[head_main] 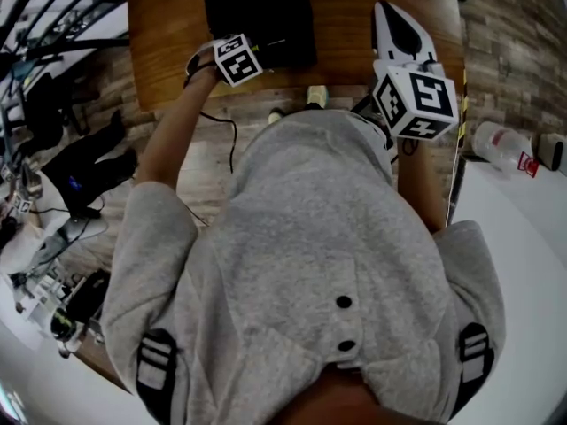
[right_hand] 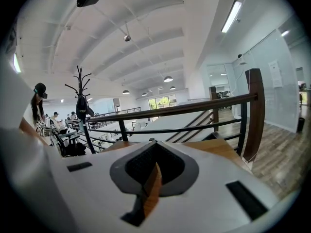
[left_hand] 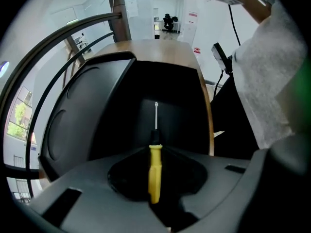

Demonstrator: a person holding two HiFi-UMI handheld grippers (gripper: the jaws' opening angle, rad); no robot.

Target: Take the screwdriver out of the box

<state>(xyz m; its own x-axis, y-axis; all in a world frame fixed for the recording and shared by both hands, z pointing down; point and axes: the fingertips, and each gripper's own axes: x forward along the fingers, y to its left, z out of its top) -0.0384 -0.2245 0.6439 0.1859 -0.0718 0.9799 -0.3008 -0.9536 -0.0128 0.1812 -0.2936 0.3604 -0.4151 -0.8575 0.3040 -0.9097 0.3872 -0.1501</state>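
The screwdriver [left_hand: 154,171] has a yellow handle, a black collar and a thin metal shaft [left_hand: 156,115]. In the left gripper view it stands in the slit between the dark jaws, and its shaft points into the open black box [left_hand: 97,110]. My left gripper [left_hand: 154,181] is shut on the yellow handle. In the head view the black box [head_main: 266,11] sits on the wooden table [head_main: 168,42], and the left gripper's marker cube [head_main: 237,58] hangs at its near left corner. My white right gripper [head_main: 396,27] lies to the right of the box, jaws shut and holding nothing.
A dark railing [right_hand: 170,111] runs past the table's far side. A plastic bottle [head_main: 500,144] lies on a white surface at the right. Cables and equipment [head_main: 62,282] crowd the floor at the left. My grey-sleeved body fills the near part of the head view.
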